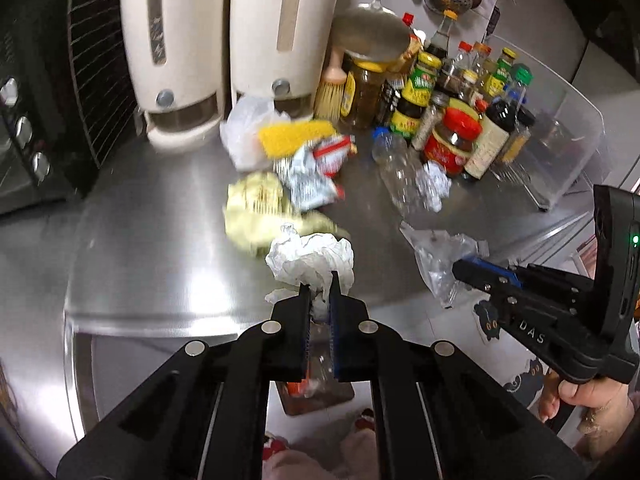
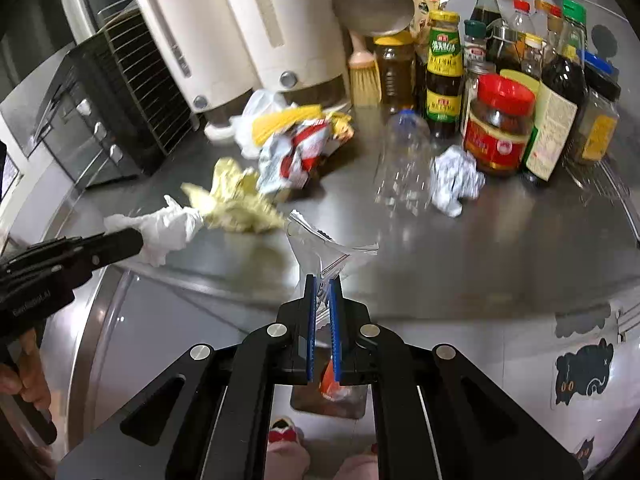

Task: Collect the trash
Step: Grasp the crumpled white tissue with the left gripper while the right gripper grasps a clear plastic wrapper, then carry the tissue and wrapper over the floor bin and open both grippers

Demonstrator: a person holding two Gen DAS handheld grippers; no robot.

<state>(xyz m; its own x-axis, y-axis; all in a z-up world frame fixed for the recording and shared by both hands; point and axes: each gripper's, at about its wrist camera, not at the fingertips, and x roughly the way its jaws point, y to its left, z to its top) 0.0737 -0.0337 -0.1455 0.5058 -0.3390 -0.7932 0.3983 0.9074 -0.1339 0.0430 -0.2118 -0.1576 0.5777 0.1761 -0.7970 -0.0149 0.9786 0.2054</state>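
My left gripper [image 1: 320, 280] is shut on a crumpled white tissue [image 1: 310, 258], held over the front edge of the steel counter [image 1: 160, 240]. My right gripper [image 2: 322, 282] is shut on a clear plastic bag [image 2: 320, 246], also at the counter's front. In the right wrist view the left gripper [image 2: 136, 242] shows at the left with the tissue [image 2: 164, 232]. More trash lies on the counter: a yellowish crumpled wrapper [image 1: 260, 212], a red-and-white wrapper [image 1: 316, 172], a yellow packet [image 1: 292, 138], an empty clear bottle [image 1: 396, 172] and a foil ball [image 1: 432, 184].
Two cream appliances [image 1: 224, 52] and a black toaster oven [image 1: 44, 112] stand at the back left. Several sauce bottles and jars [image 1: 452, 116] crowd the back right by a clear bin [image 1: 568, 136]. Below the counter edge a brown bin [image 2: 332, 398] with trash sits on the floor.
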